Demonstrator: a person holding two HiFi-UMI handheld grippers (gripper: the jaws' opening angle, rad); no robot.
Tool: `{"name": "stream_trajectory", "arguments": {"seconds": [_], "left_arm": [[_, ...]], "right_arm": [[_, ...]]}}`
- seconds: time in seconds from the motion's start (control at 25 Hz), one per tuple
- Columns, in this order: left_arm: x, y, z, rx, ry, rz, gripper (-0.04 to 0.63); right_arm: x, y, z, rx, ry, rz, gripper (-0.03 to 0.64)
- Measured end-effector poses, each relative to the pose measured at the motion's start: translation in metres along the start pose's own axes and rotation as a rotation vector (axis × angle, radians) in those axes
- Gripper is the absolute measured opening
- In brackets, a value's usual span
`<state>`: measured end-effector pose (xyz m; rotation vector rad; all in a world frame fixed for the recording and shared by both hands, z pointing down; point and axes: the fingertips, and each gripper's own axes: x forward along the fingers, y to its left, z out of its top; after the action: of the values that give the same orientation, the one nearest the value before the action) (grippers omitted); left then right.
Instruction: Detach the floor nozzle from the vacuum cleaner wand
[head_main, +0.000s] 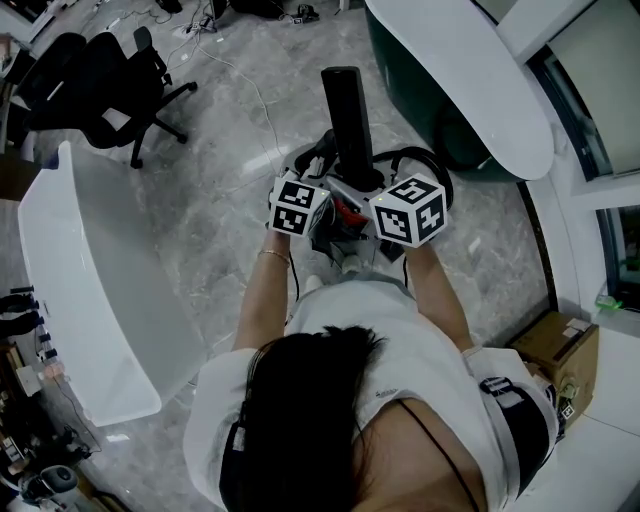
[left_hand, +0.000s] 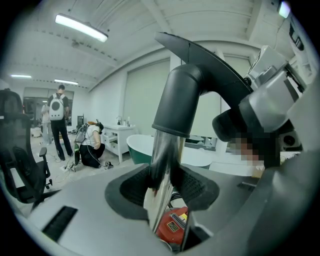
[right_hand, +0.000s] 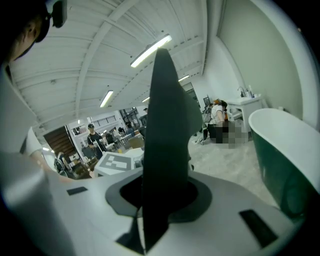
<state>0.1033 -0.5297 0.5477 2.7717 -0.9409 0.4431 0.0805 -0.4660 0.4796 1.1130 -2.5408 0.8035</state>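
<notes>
The black floor nozzle (head_main: 347, 110) points up and away from me over the marble floor. In the left gripper view its dark elbow (left_hand: 182, 102) sits on the silver wand (left_hand: 164, 165), with the red vacuum body (left_hand: 172, 227) below. My left gripper (left_hand: 167, 200) is shut on the wand, which runs between its dark pads. My right gripper (right_hand: 150, 215) is shut on the nozzle's black neck (right_hand: 162, 145). In the head view both grippers, left (head_main: 322, 200) and right (head_main: 368, 195), sit side by side at the joint.
A white and green bathtub (head_main: 460, 80) stands at the right, a black office chair (head_main: 100, 75) at the far left, a white curved counter (head_main: 80, 280) along the left, a cardboard box (head_main: 560, 350) at the lower right. People (left_hand: 60, 125) are far behind.
</notes>
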Motion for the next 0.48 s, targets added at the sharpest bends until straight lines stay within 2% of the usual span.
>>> {"name": "stream_trajectory", "arguments": {"seconds": [0.24,0.48], "left_arm": [[-0.0017,-0.0009,-0.0029,-0.013,0.009,-0.012,0.160],[0.0025,-0.0068,-0.0008,-0.036,0.002,-0.072,0.164]], "right_arm": [[-0.0003,0.0038,0.0007,0.031,-0.031,0.033,0.109],[-0.0050,0.0002,0.0068,-0.017,-0.099,-0.010,0.109]]}}
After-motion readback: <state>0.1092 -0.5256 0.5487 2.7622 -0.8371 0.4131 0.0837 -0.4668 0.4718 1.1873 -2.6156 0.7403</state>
